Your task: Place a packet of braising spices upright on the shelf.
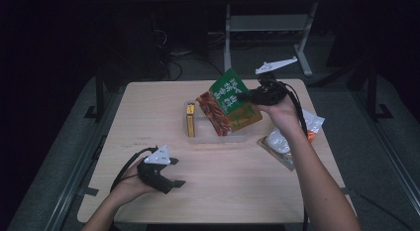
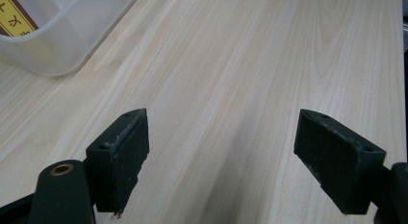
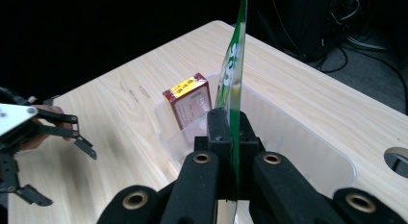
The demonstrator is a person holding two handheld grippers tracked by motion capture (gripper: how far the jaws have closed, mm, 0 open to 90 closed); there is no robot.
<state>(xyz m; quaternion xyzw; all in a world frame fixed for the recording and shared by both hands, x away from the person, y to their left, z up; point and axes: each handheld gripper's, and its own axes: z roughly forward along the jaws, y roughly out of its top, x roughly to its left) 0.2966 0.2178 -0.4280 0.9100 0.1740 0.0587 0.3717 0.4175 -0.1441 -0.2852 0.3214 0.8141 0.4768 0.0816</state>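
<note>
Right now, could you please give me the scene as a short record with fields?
held item: green snack bag, pinched at its edge, above the bin
right tool: shut on the green snack bag
left tool: open, nothing between its jaws, low over the table
container: clear plastic bin at the table's middle
in bin: red and yellow box, upright at one end
beside right forearm: white packets on the table

overhead looks forward-down; gripper cams close, low; all share bin [image 1: 194,137].
</note>
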